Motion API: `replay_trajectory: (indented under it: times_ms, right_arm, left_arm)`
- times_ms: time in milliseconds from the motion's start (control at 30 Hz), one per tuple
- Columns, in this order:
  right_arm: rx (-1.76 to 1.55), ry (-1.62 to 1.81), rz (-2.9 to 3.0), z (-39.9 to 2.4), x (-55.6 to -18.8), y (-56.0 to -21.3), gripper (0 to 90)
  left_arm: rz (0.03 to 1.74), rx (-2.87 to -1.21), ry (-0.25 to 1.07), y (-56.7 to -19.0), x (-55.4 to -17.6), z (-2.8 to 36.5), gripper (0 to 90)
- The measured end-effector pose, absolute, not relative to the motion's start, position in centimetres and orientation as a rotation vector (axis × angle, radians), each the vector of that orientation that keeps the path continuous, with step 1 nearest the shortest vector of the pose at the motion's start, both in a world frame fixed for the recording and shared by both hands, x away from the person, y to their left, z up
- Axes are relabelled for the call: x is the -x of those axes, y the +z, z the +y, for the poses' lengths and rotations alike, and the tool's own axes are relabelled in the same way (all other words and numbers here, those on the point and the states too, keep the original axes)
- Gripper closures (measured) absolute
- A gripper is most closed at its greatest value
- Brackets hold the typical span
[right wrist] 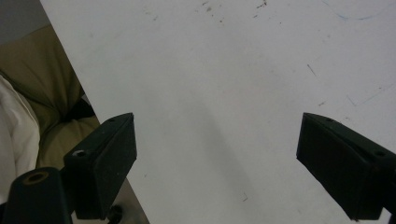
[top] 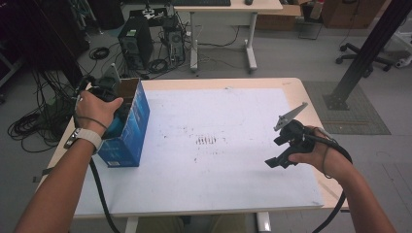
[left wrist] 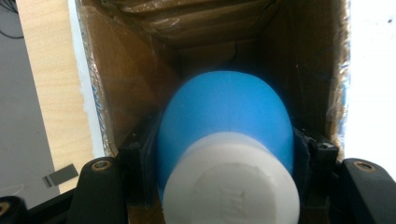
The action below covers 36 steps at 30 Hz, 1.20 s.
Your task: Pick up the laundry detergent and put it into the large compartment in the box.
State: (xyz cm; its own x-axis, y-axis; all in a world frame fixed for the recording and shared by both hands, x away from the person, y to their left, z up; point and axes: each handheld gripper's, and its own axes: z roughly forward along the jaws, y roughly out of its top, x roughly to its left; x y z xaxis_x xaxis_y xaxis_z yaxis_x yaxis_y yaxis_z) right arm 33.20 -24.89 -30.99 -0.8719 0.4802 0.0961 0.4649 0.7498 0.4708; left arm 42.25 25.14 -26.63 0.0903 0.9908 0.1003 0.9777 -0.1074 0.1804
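Observation:
A blue carton (top: 127, 128) with an open top stands at the table's left edge. My left gripper (top: 111, 99) reaches down into its mouth. Its jaws are shut on a blue bottle (left wrist: 224, 121) with a white cap (left wrist: 231, 184), which hangs inside the brown cardboard walls (left wrist: 126, 84) of the carton. My right gripper (top: 279, 158) hovers over the right side of the white table top, apart from the carton. Its two black jaws stand wide open with nothing between them (right wrist: 217, 163).
The white sheet (top: 214, 145) covers most of the table, with faint marks in its middle. The table's right edge lies close to my right hand. Behind the table are computer towers (top: 136, 43), loose cables and a desk (top: 223, 29).

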Motion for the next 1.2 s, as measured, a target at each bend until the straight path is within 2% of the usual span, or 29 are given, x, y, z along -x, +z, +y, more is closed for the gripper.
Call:
replay_trajectory:
  times_ms: [1200]
  right_arm:
    - [-0.799,0.755,2.922,-24.8,-33.2,-31.4,12.3]
  left_arm:
    - [2.054,-2.25,0.265,-27.9,-42.7,25.9,36.1]
